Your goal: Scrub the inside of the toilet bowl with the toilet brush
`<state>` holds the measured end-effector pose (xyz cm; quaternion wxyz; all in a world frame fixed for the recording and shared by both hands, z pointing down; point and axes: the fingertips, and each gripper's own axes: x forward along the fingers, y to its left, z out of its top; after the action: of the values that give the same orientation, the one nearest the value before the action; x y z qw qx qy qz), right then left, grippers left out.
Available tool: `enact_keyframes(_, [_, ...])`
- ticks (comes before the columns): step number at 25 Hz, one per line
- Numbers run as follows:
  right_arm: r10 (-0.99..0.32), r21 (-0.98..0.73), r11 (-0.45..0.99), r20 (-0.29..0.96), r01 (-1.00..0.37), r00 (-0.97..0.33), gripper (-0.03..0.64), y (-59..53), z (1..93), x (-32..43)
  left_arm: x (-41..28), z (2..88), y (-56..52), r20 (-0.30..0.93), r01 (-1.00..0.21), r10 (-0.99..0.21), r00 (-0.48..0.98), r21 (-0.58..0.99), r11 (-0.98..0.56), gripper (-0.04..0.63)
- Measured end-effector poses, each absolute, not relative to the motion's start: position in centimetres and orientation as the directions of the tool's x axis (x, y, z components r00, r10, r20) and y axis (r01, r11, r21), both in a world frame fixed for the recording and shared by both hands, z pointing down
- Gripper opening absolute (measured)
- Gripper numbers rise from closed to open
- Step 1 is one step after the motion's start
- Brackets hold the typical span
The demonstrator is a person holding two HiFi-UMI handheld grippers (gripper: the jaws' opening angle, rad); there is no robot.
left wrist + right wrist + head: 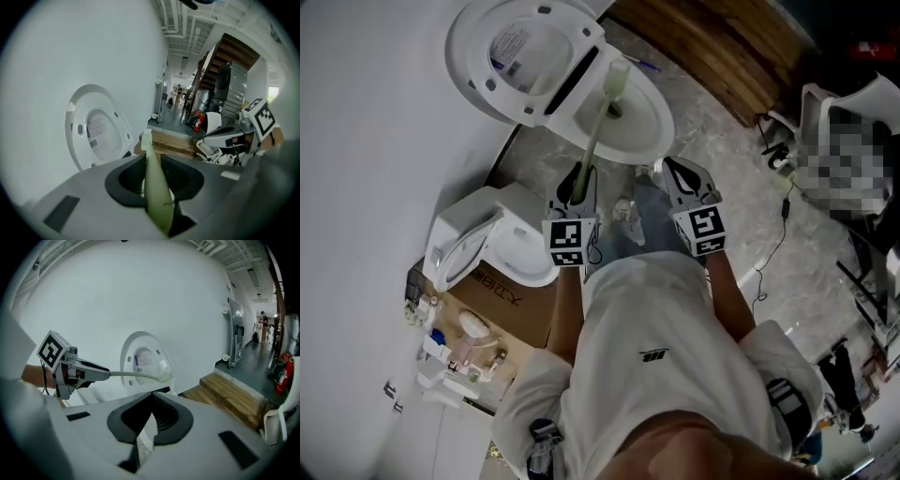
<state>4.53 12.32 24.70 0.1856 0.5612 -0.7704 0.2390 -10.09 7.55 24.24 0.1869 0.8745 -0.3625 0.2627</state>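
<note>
Above the toilet, head view: left gripper (577, 180) is clamped on the green toilet brush (598, 131), brush head over the toilet bowl (662, 127) | left gripper view: jaws squeeze the brush handle | right gripper view: right gripper (151, 397) is closed tight, holding nothing.

The toilet bowl (661, 117) and its raised lid (516, 52) are white, and the lid carries a label with a little blue. The toilet brush (599, 127) is pale green with whitish bristles. The left gripper (576, 184) and right gripper (673, 174) are grey and black, each with 1 cube patterned in black-and-white squares. The floor (722, 159) is marbled grey, the wooden platform (712, 56) brown, the cardboard box (502, 305) tan and the shirt (656, 328) white.
</note>
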Motion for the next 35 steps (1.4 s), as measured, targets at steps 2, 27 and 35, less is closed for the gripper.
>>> enact_keyframes(2, [-0.763, -0.175, 0.263, 0.564, -0.949, -0.316, -0.005, 11.9, 25.8, 4.8, -9.8, 25.4, 7.1, 0.610, -0.742, -0.534, 0.586, 0.138, -0.656, 0.106])
enact_keyframes(27, [-0.628, -0.335, 0.213, 0.673, -0.918, -0.391, -0.006, 12.8, 38.3, 5.5, -9.0, 39.1, 6.3, 0.759, -0.771, -0.416, 0.501, 0.174, -0.612, 0.106])
enact_keyframes(35, [-0.609, -0.340, 0.160, 0.705, -0.927, -0.363, -0.005, 13.4, 41.6, 4.3, -10.1, 44.2, 6.5, 0.794, -0.746, -0.346, 0.500, 0.192, -0.637, 0.106])
